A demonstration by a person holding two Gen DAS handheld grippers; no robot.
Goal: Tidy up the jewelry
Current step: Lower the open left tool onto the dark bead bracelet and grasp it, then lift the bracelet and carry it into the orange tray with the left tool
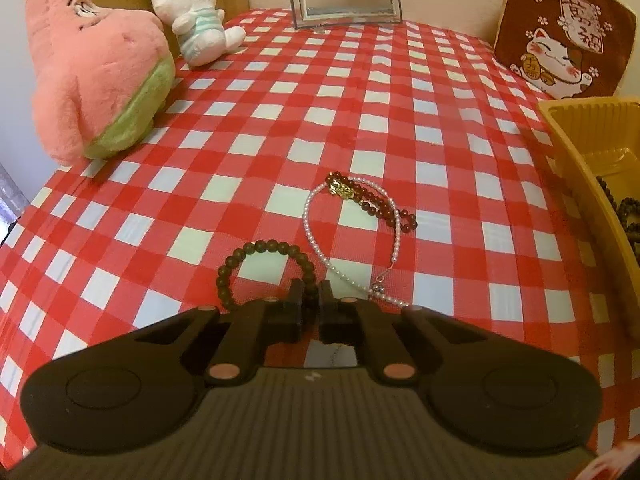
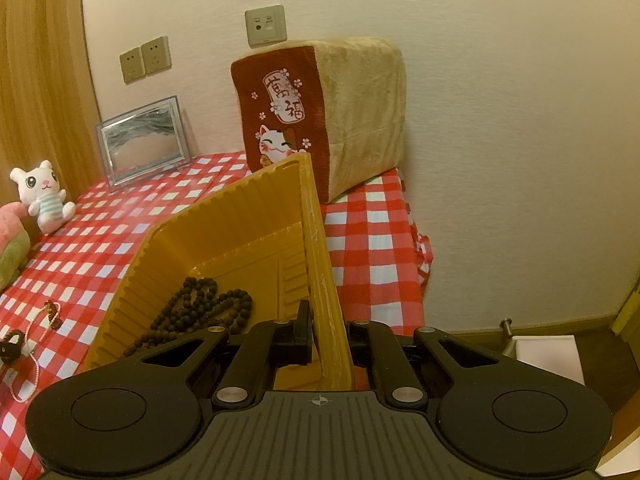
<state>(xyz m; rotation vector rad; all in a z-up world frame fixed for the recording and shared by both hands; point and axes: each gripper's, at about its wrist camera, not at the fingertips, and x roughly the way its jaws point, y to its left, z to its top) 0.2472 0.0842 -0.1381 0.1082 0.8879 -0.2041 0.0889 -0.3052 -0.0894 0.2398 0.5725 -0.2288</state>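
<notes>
- We are seeing the left gripper point(image 1: 311, 294) pinching the dark bead bracelet point(image 1: 264, 270) at its right side, fingers clenched on the beads, low over the red-checked tablecloth point(image 1: 280, 120).
- Bracelet is looking like a round loop of dark brown beads, lying flat on the cloth, left of the pearl strand.
- Pearl strand point(image 1: 316, 236) is lying just right of the bracelet, thin, pinkish-white, with a small clasp near the gripper.
- Garnet-colored bracelet point(image 1: 372, 200) with a gold charm is lying beyond the bracelet, overlapping the pearl strand.
- Yellow tray point(image 2: 224, 232) is sitting well right of the bracelet; the right gripper point(image 2: 326, 334) is clamping its side wall, one finger inside, one outside.
- Tray is holding a long dark bead necklace point(image 2: 196, 312), heaped on its floor.
</notes>
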